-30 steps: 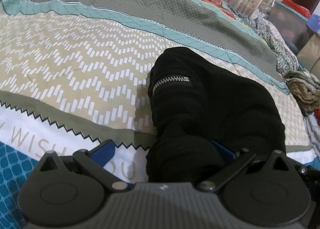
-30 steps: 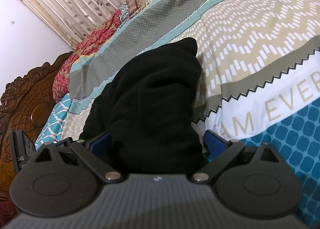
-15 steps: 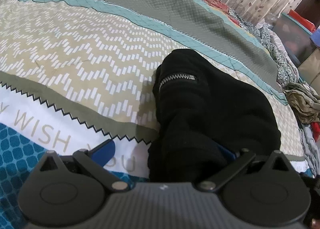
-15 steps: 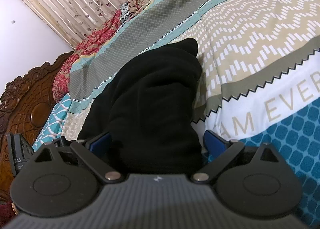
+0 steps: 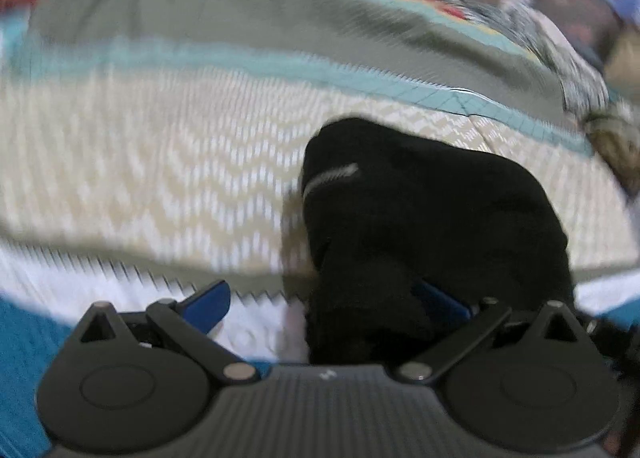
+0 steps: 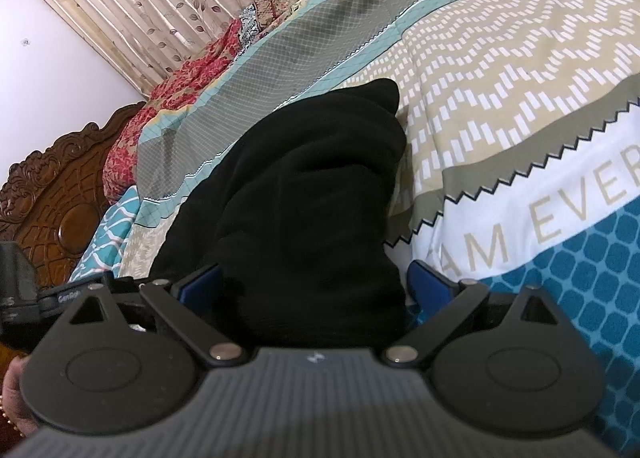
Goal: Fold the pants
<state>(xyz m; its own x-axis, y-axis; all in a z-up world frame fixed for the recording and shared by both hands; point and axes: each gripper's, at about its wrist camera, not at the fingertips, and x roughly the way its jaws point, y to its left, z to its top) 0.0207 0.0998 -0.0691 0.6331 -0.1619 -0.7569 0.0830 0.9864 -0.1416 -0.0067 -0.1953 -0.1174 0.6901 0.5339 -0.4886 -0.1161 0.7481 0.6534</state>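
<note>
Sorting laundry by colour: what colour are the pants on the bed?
Black pants, with a silver zipper; colour shows best in the right wrist view.

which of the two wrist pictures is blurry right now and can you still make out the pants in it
Left wrist view: heavy motion smear across the bedspread, yet the black pants and their zipper stay readable. Right wrist view: sharp, the pants and the bedspread print crisp, with fisheye bending at the edges.

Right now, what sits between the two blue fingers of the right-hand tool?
A bunched fold of the black fleece pants fills the gap between the open right gripper's fingers, seen in the right wrist view.
</note>
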